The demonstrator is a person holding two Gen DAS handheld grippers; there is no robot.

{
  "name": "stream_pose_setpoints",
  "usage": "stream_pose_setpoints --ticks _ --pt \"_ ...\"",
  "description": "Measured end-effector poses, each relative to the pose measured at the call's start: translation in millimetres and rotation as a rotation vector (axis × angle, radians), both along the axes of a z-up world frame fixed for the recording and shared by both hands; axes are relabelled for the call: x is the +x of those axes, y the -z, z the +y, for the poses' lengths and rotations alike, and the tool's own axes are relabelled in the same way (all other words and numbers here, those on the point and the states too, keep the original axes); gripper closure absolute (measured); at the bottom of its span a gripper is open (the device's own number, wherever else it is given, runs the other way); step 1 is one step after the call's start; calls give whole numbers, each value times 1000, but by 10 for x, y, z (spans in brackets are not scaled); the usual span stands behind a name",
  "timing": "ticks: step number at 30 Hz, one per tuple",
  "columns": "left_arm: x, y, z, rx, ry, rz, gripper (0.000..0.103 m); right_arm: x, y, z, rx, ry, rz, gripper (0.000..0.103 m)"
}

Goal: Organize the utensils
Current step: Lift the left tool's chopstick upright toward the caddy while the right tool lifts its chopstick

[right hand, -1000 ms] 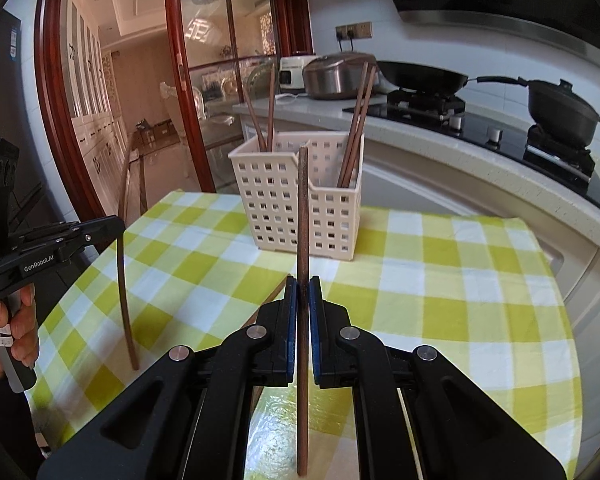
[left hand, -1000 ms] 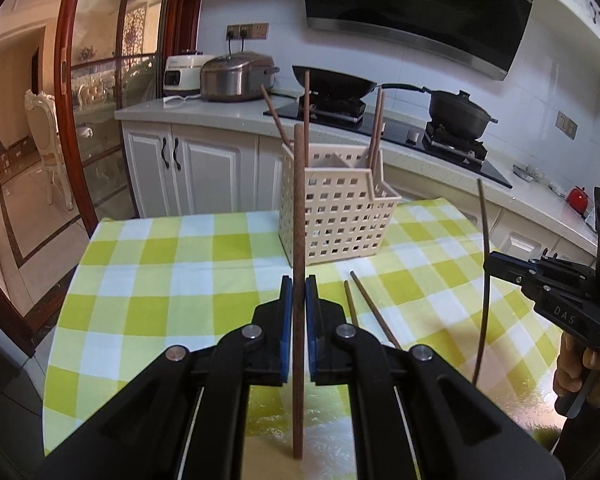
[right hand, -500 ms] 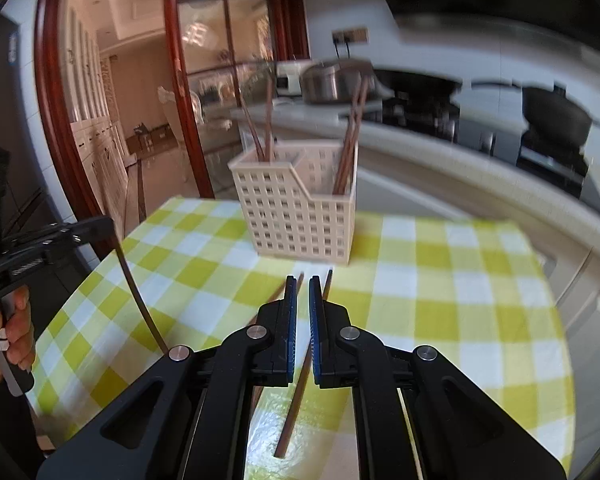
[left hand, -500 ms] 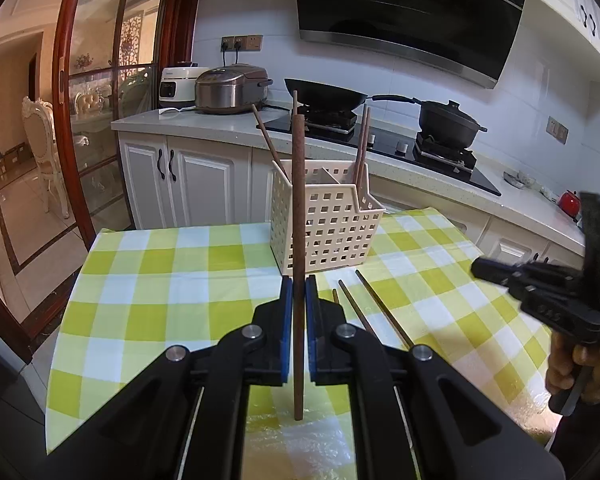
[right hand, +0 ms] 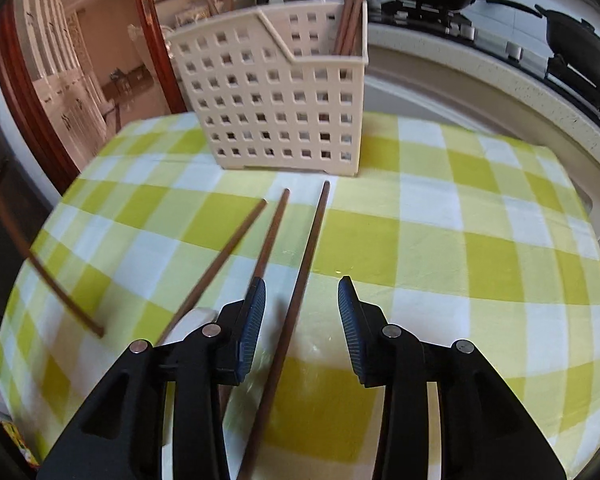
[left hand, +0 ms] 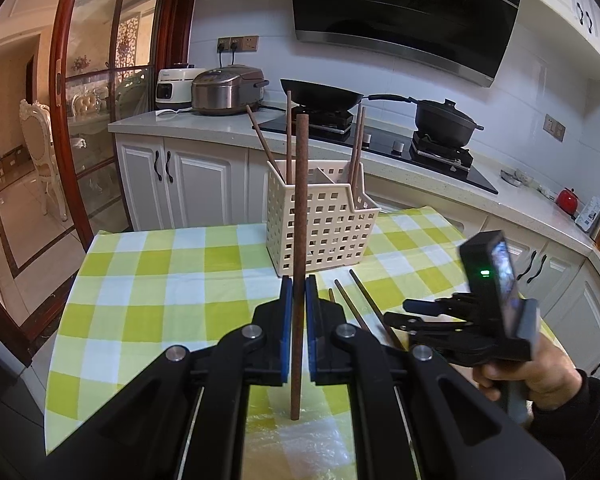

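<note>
My left gripper (left hand: 299, 292) is shut on a brown chopstick (left hand: 300, 200) held upright above the table. A cream perforated basket (left hand: 324, 232) stands behind it with several chopsticks in it. My right gripper (right hand: 302, 308) is open and low over the table; a chopstick (right hand: 300, 280) lies on the cloth between its jaws. Two more chopsticks (right hand: 268, 236) lie to its left. The basket also shows in the right wrist view (right hand: 276, 108), as does the left gripper's chopstick (right hand: 60, 288), blurred at far left. The right gripper also shows in the left wrist view (left hand: 412, 310).
The table has a yellow-green checked cloth (left hand: 160, 280). Behind it runs a kitchen counter (left hand: 204, 128) with a rice cooker (left hand: 228, 90), a wok (left hand: 320, 94) and a black pot (left hand: 444, 124) on the stove. A wood-framed glass door (left hand: 72, 120) stands at the left.
My right gripper let go of its chopstick, which now lies on the cloth, then opened and dropped low toward the table. My left gripper still holds its chopstick upright.
</note>
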State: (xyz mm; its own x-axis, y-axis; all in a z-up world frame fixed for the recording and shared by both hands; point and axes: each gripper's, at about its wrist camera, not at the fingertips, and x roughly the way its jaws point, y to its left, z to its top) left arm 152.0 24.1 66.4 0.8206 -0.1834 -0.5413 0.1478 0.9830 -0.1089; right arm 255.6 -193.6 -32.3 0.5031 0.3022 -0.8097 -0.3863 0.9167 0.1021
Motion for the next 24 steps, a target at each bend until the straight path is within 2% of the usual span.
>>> stream_pose_setpoints --ticks 4,7,11,14,24 --pt "0 3 -8 -2 4 -1 96 80 78 81 -41 -12 12 67" --pt "-5 1 -36 -3 12 -3 96 135 139 139 -80 -15 7 71" --pt "-8 6 -45 -4 18 -3 96 187 142 198 -83 -37 4 92" --pt "-14 4 -46 -4 20 -3 96 184 134 196 -75 -45 6 95" --pt "-12 -4 -66 -4 28 -7 97 -140 -442 -120 46 -28 -110 96"
